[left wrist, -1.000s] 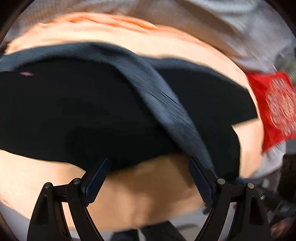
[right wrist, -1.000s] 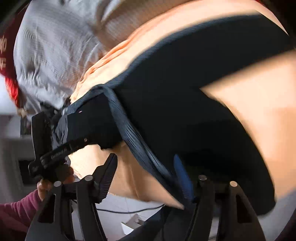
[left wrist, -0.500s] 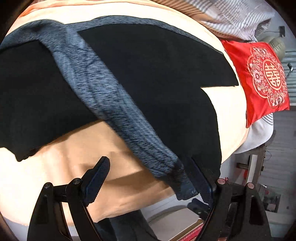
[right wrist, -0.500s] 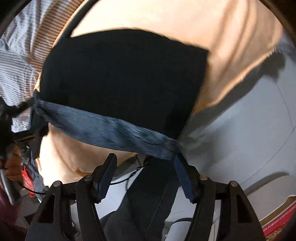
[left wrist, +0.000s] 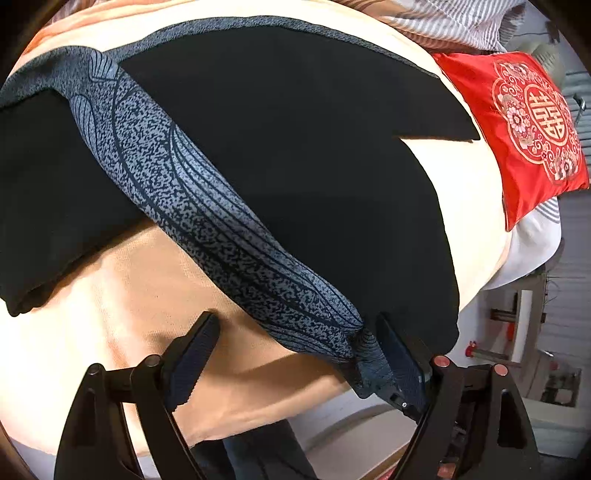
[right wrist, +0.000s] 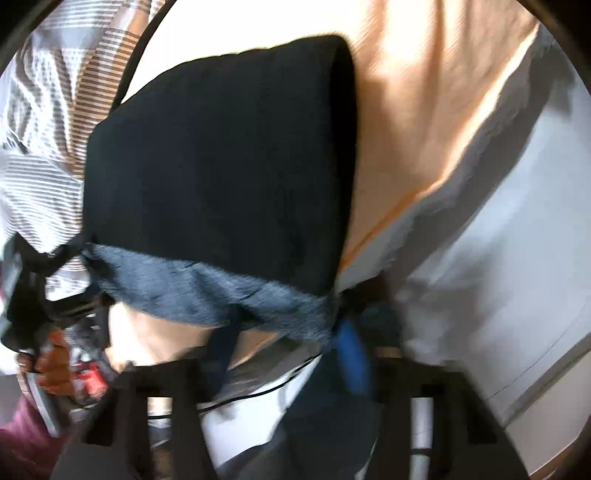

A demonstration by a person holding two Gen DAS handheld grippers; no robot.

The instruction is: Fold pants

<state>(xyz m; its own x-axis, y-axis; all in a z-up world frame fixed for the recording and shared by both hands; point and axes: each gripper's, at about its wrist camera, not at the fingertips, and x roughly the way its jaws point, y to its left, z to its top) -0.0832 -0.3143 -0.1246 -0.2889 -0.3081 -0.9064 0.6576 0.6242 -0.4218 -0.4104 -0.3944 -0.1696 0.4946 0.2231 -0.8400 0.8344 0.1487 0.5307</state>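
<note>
Peach bedding [left wrist: 140, 280] covers the bed in the left wrist view, with a red embroidered cushion [left wrist: 532, 133] at the far right beside striped linen [left wrist: 454, 22]. Black pants [left wrist: 295, 147] lie spread across the sheet, their speckled grey-blue waistband [left wrist: 207, 206] running from far left to near right. The left gripper [left wrist: 295, 354] stands wide, its jaws easing inward; the waistband's near end lies against the right finger while the left finger hangs clear over the sheet. In the blurred right wrist view, the pants [right wrist: 229, 162] drape over the bed's edge beside a pale wall [right wrist: 498, 258]. The right gripper [right wrist: 288, 354] is closing, with the waistband's corner between its jaws. At far left, a hand [right wrist: 51, 365] holds the other gripper's handle.
</note>
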